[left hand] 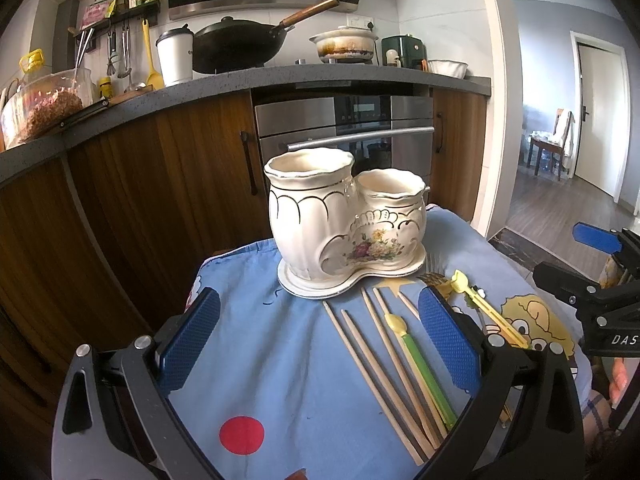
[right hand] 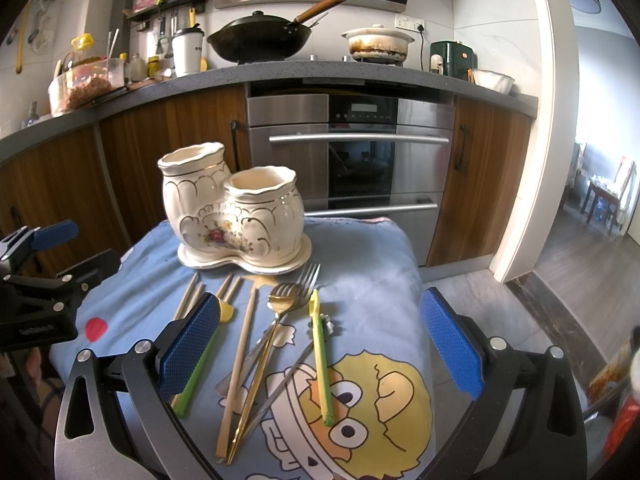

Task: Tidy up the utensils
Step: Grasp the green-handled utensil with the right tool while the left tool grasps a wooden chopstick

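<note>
A white ceramic two-cup utensil holder (left hand: 346, 220) (right hand: 236, 216) stands empty at the far side of a blue cartoon cloth (left hand: 260, 360) (right hand: 368, 300). Wooden chopsticks (left hand: 376, 364) (right hand: 240, 360), a green-handled spoon (left hand: 424, 372), a green-and-yellow utensil (right hand: 322, 360), a gold fork (right hand: 264, 356) and a silver fork (right hand: 310, 274) lie loose in front of it. My left gripper (left hand: 320, 344) is open above the chopsticks, holding nothing. My right gripper (right hand: 320, 344) is open above the forks, holding nothing.
The cloth covers a small raised surface with drop-offs at its left, right and far edges. Behind stand wooden cabinets (right hand: 160, 148), an oven (right hand: 352, 152) and a counter with a wok (right hand: 264, 38). A doorway (right hand: 600, 200) opens at the right.
</note>
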Motion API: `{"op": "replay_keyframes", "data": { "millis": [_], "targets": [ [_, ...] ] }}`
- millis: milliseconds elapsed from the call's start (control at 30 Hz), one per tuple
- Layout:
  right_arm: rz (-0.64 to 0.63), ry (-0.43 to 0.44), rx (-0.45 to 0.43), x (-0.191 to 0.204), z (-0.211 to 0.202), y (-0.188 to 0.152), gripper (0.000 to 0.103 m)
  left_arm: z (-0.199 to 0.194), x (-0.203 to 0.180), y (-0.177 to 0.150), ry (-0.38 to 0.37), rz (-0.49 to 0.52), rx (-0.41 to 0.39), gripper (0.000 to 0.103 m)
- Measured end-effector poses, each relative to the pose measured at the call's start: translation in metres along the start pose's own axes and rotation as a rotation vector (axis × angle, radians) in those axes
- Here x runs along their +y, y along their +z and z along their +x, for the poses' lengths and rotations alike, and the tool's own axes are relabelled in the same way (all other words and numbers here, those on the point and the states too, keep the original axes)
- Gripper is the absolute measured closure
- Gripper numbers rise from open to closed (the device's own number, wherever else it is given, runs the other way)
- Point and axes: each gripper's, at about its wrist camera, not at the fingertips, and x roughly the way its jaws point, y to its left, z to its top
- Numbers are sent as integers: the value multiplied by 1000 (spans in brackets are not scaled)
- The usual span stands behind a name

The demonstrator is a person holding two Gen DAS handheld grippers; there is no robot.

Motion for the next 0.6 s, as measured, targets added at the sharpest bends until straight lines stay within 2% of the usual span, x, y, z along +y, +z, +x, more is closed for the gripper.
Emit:
{"op": "replay_keyframes", "data": {
  "millis": [133, 267, 333, 400, 467, 600],
  "targets": [
    [1, 0, 2, -1, 2, 0, 4, 1, 0, 2, -22, -2, -5, 5],
    [-8, -10, 14, -3, 5, -4, 4, 3, 4, 4, -135, -21, -4, 5],
    [-15, -20, 34, -6, 9, -6, 4, 6, 2, 3, -133, -12, 7, 5],
    [-17, -23, 71, -11, 16, -8, 4, 13, -3, 0, -97, 21, 42, 5],
    [-17, -12, 120, -18, 24, -14, 4, 25, -4, -7, -76, 31, 115, 5],
    [-31, -29, 193, -30, 36, -24, 4, 44, 2, -21, -98, -5, 219, 5]
  ]
}}
